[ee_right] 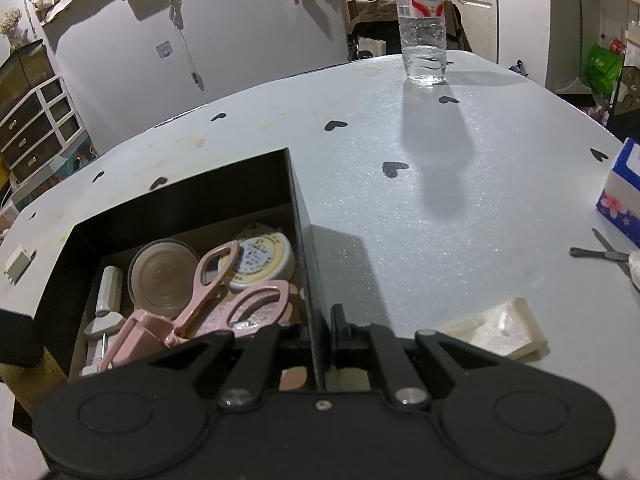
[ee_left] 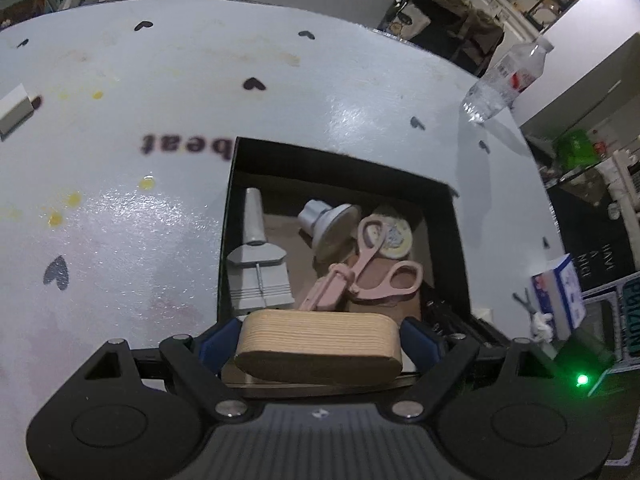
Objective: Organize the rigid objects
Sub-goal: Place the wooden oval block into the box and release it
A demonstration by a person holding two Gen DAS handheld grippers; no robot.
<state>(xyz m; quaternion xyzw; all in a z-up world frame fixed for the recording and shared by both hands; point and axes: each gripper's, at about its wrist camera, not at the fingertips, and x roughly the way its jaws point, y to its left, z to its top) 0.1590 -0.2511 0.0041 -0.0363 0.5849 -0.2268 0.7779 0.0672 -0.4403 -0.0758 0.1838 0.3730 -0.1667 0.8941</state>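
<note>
My left gripper (ee_left: 320,338) is shut on a light wooden oval block (ee_left: 318,354), its blue pads (ee_left: 218,344) pressing both ends. The block hangs over the near edge of the black box (ee_left: 344,164). In the box lie pink scissors (ee_left: 376,264), a grey tool (ee_left: 258,276), a round tin (ee_left: 396,236) and a grey knob on a clear disc (ee_left: 328,224). In the right wrist view my right gripper (ee_right: 316,336) is shut on the box's right wall (ee_right: 300,208), one finger inside and one outside. The scissors (ee_right: 224,292) and tin (ee_right: 260,260) lie just beyond it.
A water bottle (ee_right: 424,28) stands at the table's far edge. At the right are a tissue pack (ee_right: 624,188), metal tweezers (ee_right: 596,254) and a flat whitish piece (ee_right: 496,328). A small white block (ee_left: 14,112) lies at the far left.
</note>
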